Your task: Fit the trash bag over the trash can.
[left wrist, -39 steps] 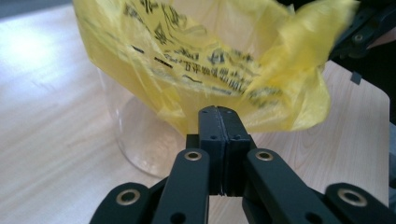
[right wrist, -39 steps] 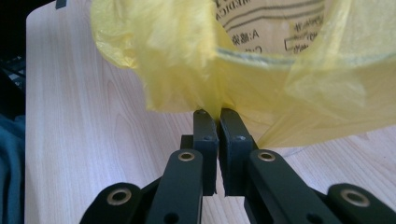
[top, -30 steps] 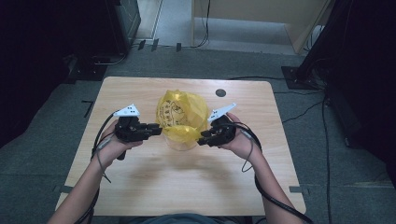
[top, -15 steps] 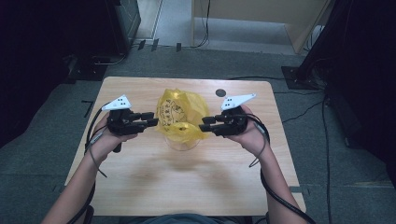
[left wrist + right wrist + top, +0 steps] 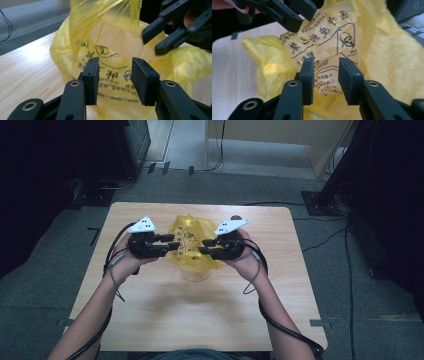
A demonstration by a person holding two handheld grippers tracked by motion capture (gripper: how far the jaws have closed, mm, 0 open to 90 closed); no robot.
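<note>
A crumpled yellow plastic bag [image 5: 191, 231] with black print lies at the middle of the wooden table [image 5: 150, 320]. My left gripper [image 5: 172, 246] is at the bag's left side and my right gripper [image 5: 204, 251] at its right, pointing at each other. In the left gripper view the bag [image 5: 112, 50] rises just behind my open left gripper [image 5: 114, 81]. The printed face of the bag [image 5: 327, 40] stands right behind my open right gripper [image 5: 325, 81]. I cannot tell whether either gripper's pads touch the plastic.
A clear rounded rim [image 5: 196, 276] peeks out under the bag's near edge. A small dark round spot [image 5: 235, 217] sits on the table behind the right gripper. Dark equipment and cables stand on the grey floor around the table.
Both hands have risen away from the table's near side, and the right gripper has moved in toward the bag. The bag now looks narrower.
</note>
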